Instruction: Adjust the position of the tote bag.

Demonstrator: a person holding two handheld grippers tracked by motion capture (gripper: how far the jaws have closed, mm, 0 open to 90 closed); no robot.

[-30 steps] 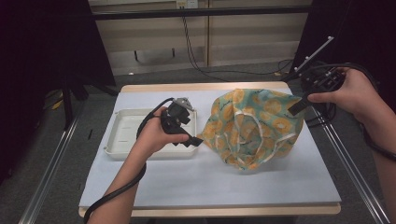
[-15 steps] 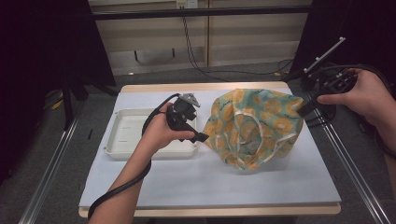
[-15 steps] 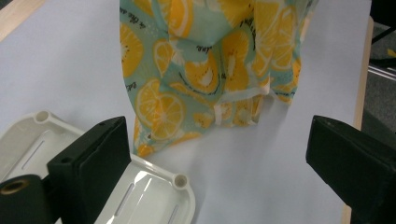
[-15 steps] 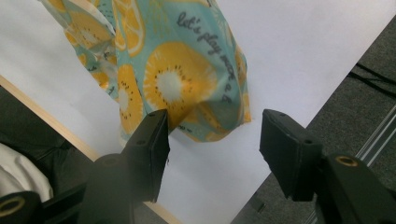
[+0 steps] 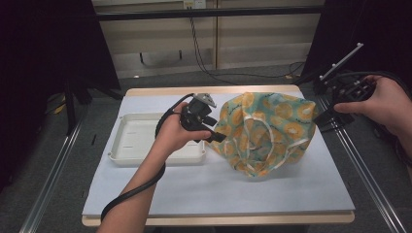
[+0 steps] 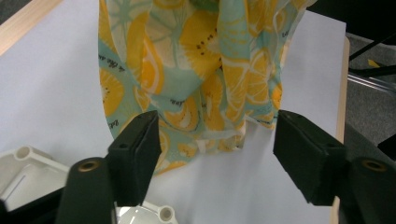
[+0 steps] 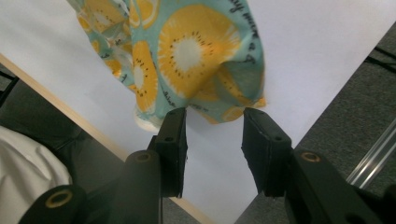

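Since a second ago the left claw point(image 5: 217, 136) has crept right off the tray point(image 5: 127, 145) to the cloth's point(image 5: 272, 131) left edge, its jaws closing in; they stand fairly wide, a hanging fold between them, pads clear of it. Meanwhile the right claw point(image 5: 324, 119) has drawn back from the cloth past the desk's point(image 5: 218, 189) right edge, jaws closing to a narrow gap with nothing in it. Heaped right of centre, the cloth lies beside the tray.
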